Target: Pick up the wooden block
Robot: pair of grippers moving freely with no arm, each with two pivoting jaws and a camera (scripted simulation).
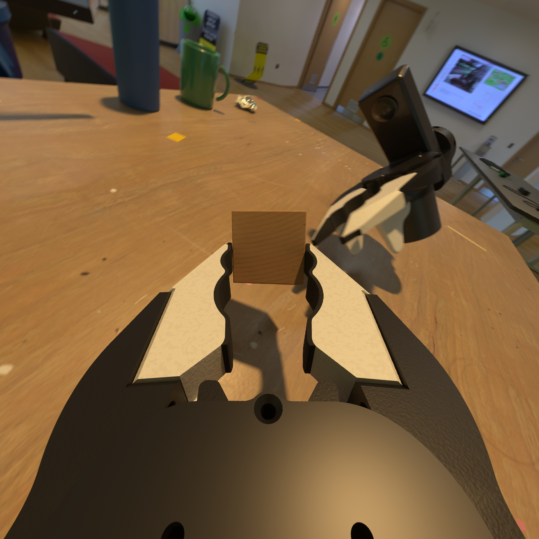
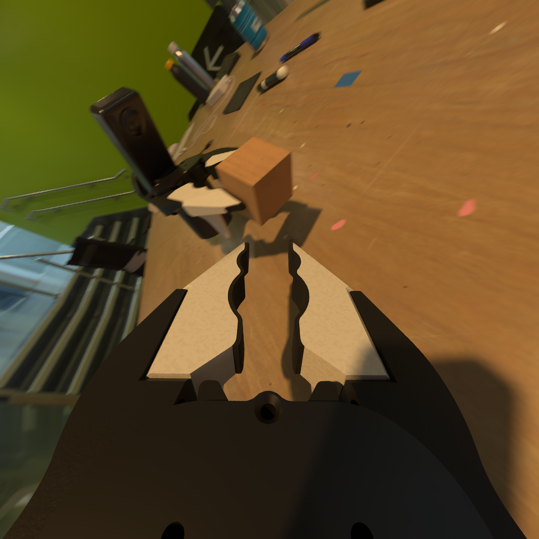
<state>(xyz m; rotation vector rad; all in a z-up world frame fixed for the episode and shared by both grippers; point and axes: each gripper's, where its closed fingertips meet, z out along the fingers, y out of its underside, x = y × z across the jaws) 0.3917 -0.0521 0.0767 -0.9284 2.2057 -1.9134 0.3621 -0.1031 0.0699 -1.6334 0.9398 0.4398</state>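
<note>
Left hand-held gripper (image 1: 268,248) clamps wooden block (image 1: 268,246) between fingertips.

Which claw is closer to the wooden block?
Left. The left gripper has its jaws pressed against both sides of the wooden block. The right gripper sits off to the side, its jaws empty and pointed at the block, with bare table between them.

The wooden block (image 1: 268,247) is a plain light-brown cube with fine grain lines, pinched between the left tongs (image 1: 268,248), raised clear of the tabletop (image 1: 145,210), well inside its edges.
</note>
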